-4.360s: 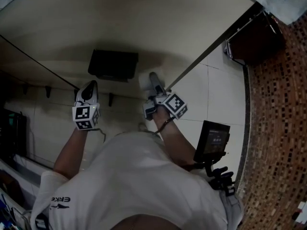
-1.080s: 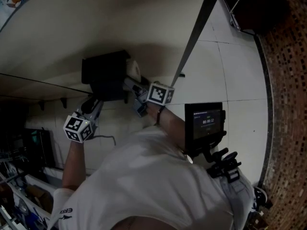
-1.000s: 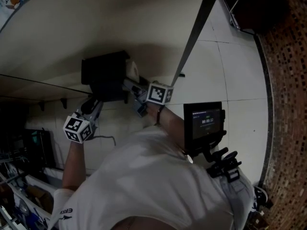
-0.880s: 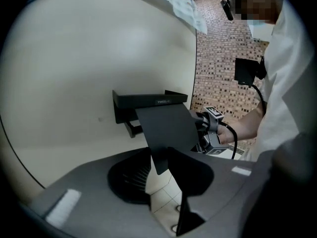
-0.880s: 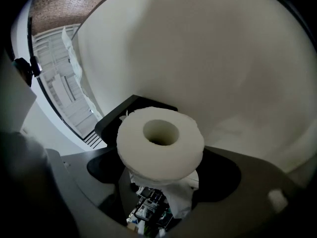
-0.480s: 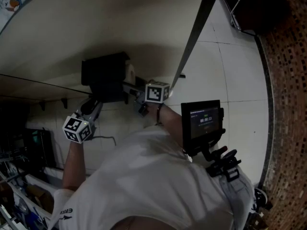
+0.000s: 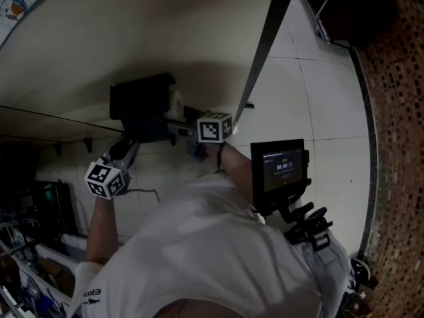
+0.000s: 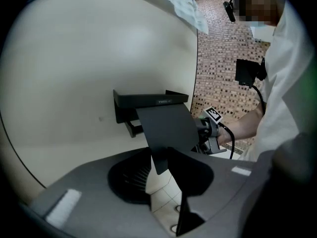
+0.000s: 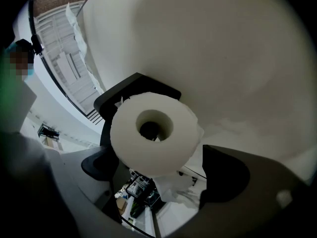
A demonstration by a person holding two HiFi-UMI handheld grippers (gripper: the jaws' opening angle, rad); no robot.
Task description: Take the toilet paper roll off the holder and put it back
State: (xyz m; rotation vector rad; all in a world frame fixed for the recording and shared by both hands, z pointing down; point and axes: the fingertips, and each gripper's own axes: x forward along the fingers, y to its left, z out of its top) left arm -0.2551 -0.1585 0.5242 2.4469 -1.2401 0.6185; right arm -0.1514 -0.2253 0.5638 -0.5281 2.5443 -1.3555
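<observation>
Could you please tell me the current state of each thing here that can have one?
left gripper: shut on the cover.
cover: lifted up from the holder.
right gripper: jaws opening, either side of the toilet paper roll, not pressing it.
toilet paper roll: at the holder, loose end hanging.
chest screen: lit.

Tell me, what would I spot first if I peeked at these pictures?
The big white toilet paper roll fills the right gripper view. It sits between the jaws of the right gripper, which are opening. Just behind it is the black holder, and in the left gripper view the left gripper pinches the holder's black flap, tilted up and outward.
</observation>
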